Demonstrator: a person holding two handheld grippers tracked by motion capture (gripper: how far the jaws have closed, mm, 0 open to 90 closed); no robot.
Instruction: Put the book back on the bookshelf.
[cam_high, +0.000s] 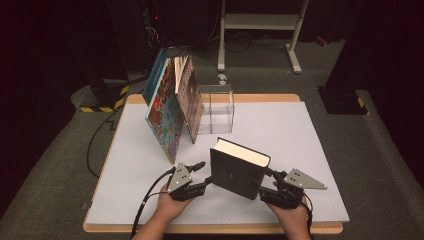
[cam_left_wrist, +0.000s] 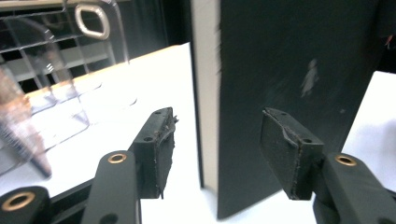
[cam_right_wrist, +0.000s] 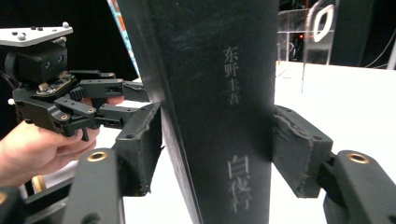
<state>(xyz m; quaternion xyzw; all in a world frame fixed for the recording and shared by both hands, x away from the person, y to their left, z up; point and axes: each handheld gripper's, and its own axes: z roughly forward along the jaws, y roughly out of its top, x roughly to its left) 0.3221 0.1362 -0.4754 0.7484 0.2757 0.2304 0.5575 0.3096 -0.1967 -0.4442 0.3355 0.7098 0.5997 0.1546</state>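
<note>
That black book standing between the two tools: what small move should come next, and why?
Probably close the left tool on the black book's page edge: its jaws straddle that edge with gaps showing, while the right tool clamps the spine. Two grips would steady it for carrying toward the leaning books.

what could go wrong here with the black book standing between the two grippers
1. The black hardcover book stands upright and tilted; the left gripper straddles its page edge with visible gaps, so it may topple.
2. The right gripper pinches only the spine; it could twist.
3. Falling forward, it might hit the clear plastic box.
</note>
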